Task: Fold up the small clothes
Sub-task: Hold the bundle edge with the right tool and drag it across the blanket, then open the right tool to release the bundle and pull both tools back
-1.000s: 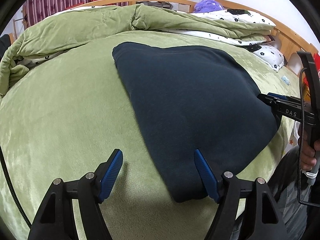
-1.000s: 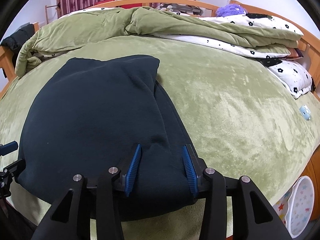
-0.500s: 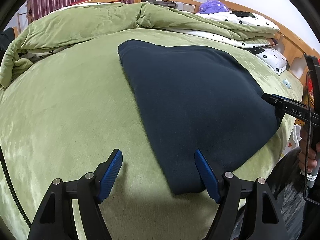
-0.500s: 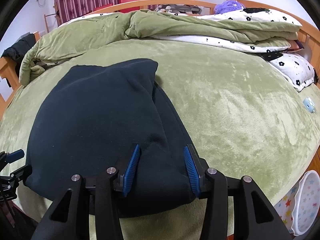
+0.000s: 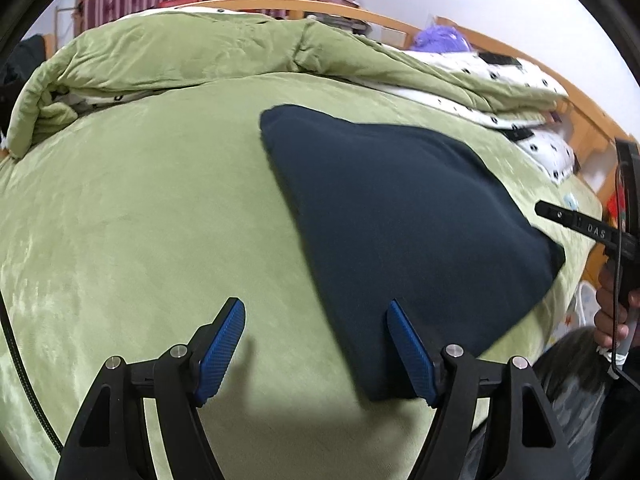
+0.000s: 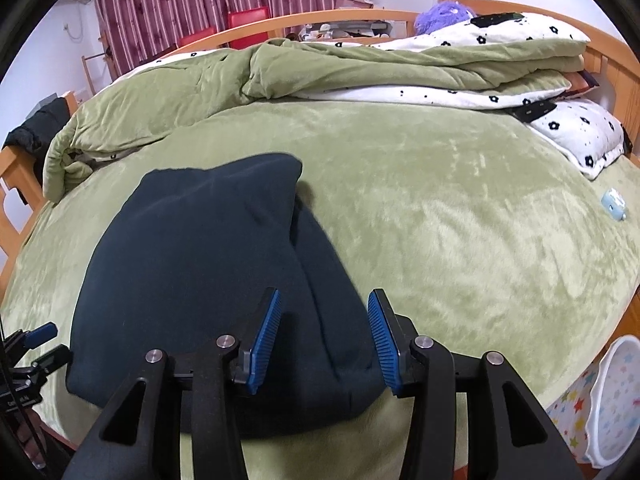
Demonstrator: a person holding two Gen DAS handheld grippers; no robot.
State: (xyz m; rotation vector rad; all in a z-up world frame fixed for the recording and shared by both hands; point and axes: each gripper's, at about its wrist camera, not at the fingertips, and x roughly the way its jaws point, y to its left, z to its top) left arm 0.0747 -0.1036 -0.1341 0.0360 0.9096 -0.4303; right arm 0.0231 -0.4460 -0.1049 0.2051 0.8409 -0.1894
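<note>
A dark navy garment (image 5: 400, 208) (image 6: 192, 264) lies folded and flat on the green bed blanket (image 5: 140, 220), with a second layer showing along its right side in the right wrist view. My left gripper (image 5: 315, 306) hovers over the garment's near left edge. Its jaws are closing, and the pads touch nothing; only the garment's edge and blanket lie below the gap. My right gripper (image 6: 324, 320) stands open above the garment's near right part, holding nothing. A hand (image 5: 608, 312) holds the right gripper at the far right of the left wrist view.
A folded green quilt (image 6: 280, 72) and a flowered white pillow (image 6: 580, 136) lie at the back of the bed. A small light blue object (image 6: 612, 202) sits on the blanket at right. A wooden bed frame (image 6: 16, 176) borders the bed; a star-patterned tub (image 6: 608, 392) stands below right.
Both grippers have drawn back and risen a little from the garment, each rolling slightly. The garment stays flat where it was.
</note>
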